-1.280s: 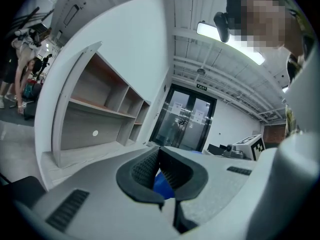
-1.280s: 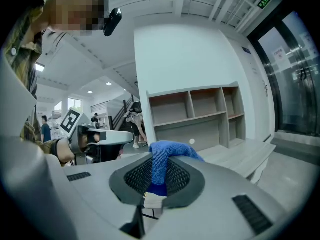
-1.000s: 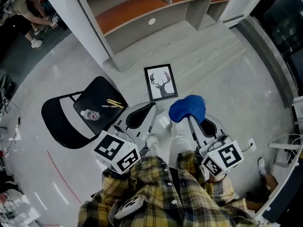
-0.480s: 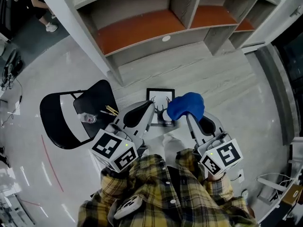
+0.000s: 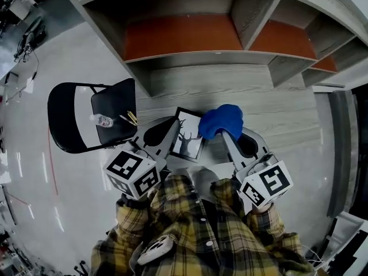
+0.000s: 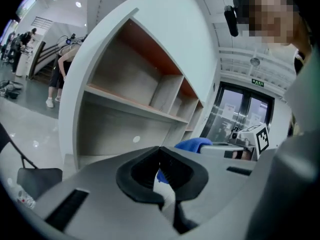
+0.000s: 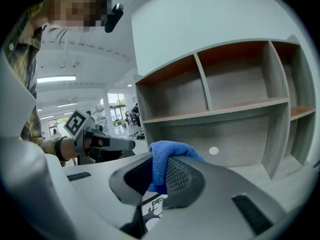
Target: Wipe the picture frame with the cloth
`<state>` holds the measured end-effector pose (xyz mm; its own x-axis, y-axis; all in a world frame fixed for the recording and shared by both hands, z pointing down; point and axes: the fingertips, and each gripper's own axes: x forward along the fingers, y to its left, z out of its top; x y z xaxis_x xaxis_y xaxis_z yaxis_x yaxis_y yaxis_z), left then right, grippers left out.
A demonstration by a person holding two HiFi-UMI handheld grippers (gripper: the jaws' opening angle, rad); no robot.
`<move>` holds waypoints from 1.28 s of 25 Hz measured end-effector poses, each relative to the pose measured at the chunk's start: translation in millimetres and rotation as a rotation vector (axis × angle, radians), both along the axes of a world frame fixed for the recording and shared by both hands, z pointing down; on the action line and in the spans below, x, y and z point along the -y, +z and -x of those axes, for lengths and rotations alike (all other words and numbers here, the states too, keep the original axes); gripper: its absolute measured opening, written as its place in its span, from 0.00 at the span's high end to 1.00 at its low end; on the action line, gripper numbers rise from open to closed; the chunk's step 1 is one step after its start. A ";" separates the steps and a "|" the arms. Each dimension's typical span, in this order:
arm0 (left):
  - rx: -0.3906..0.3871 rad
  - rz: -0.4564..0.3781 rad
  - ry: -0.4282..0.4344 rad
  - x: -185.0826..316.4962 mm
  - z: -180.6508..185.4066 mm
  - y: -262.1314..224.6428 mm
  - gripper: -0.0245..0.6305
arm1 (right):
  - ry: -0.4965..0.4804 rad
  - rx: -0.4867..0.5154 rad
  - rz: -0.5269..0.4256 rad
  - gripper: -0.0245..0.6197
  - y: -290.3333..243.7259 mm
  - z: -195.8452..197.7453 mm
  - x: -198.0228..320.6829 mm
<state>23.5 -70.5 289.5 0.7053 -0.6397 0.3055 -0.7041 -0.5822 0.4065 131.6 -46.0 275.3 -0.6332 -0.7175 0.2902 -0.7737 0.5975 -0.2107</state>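
The black-framed deer picture frame (image 5: 191, 135) lies flat on the grey wood-look floor, and its left edge is hidden under my left gripper (image 5: 172, 125). That gripper is shut with nothing between its tips (image 6: 160, 149). My right gripper (image 5: 225, 132) is shut on the blue cloth (image 5: 222, 121), which bunches up over the jaws (image 7: 167, 156) just right of the frame's top. In the right gripper view the deer print (image 7: 152, 209) shows below the jaws, and the left gripper (image 7: 120, 144) hangs in the air to the left.
A low shelf unit with orange-brown boards (image 5: 184, 36) stands directly ahead on a grey platform (image 5: 241, 85). On the left, a black folding chair (image 5: 109, 119) carries a small plastic bottle (image 5: 101, 119) and yellow sticks (image 5: 131, 118). Cables lie at the far left.
The view has closed in on the shelf. The frame, which lay ahead of the grippers, now sits directly beneath them. The right gripper still holds the cloth and both jaws stay shut.
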 end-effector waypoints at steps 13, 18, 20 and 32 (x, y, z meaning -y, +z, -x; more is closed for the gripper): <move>0.198 0.331 0.014 1.6 31.2 170.3 0.95 | -0.061 -0.002 0.165 0.90 84.3 23.9 7.3; 0.178 0.474 0.020 -12.2 41.0 234.3 0.95 | -0.074 0.006 0.218 0.90 111.8 36.3 0.0; 0.180 0.520 0.006 -15.9 46.6 253.6 0.95 | -0.077 0.010 0.234 0.90 119.7 37.7 -2.3; 0.179 0.653 0.058 -28.1 42.3 299.4 0.84 | -0.048 0.014 0.288 0.90 152.0 22.9 -9.6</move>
<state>-18.8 -42.3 588.9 0.6355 -0.2467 0.7317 -0.7683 -0.2963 0.5674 108.6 -36.3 427.3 -0.6702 -0.5757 0.4684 -0.7415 0.5475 -0.3879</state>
